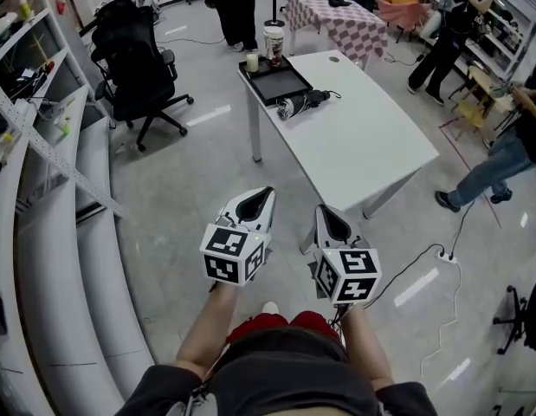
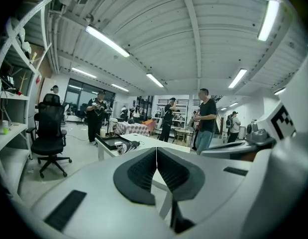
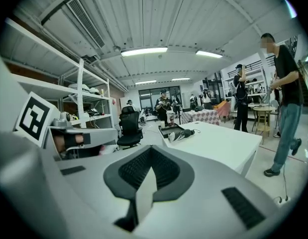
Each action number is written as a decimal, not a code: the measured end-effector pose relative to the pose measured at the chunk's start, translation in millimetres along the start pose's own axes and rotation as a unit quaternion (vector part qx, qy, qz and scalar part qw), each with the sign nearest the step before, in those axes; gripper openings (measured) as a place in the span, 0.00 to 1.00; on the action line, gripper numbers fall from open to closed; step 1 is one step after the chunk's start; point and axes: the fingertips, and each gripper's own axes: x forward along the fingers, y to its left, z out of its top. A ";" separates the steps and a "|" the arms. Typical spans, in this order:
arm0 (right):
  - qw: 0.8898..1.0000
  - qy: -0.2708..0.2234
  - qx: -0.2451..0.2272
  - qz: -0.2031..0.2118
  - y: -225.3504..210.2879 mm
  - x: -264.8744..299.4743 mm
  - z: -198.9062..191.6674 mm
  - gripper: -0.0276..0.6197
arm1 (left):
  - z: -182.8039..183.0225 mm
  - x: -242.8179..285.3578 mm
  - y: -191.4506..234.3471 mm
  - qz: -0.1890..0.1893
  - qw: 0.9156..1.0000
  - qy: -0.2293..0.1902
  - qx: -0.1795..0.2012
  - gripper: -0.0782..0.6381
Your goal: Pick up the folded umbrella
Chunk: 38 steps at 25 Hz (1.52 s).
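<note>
Both grippers are held out low in front of the person, side by side and well short of the desk [image 1: 371, 150]. The left gripper [image 1: 266, 194] has its jaws pressed right together with nothing in them. The right gripper [image 1: 322, 211] looks the same, pads meeting at the tips and holding nothing.

The folded umbrella [image 1: 302, 102] lies on the desk up at the far end, just beside the near edge of a black tray [image 1: 276, 83]. Whether the two actually touch is hard to say. The umbrella's dark end points toward the middle of the desk, and it sits closer to the desk's left edge than the right. A tall cup [image 1: 274, 42] and a small one [image 1: 252, 61] stand at the tray's far side.

Room-wise, there's a plain strip of grey floor [image 1: 190, 189] between the grippers and the desk's near corner, and it carries on up the desk's left side. An office chair [image 1: 133, 68] sits off to the left of that, with shelving [image 1: 34, 146] along the wall beyond it. The right side is tighter: a person in jeans [image 1: 501, 163] stands just off the desk's right edge, and a power strip [image 1: 445, 254] with its cable lies on the floor near the near-right corner.
</note>
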 end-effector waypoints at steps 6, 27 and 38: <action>1.000 0.003 0.001 -0.011 -7.1 15.5 0.4 0.07 | -1.3 11.3 16.2 -0.002 1.000 0.002 0.002 0.13; 0.999 0.013 0.014 -0.035 -44.7 77.9 10.2 0.07 | -2.6 92.7 49.8 -0.032 0.998 0.040 0.024 0.13; 0.999 0.020 0.024 -0.035 -92.1 126.1 17.8 0.07 | -2.6 161.4 67.9 -0.027 0.998 0.056 0.023 0.13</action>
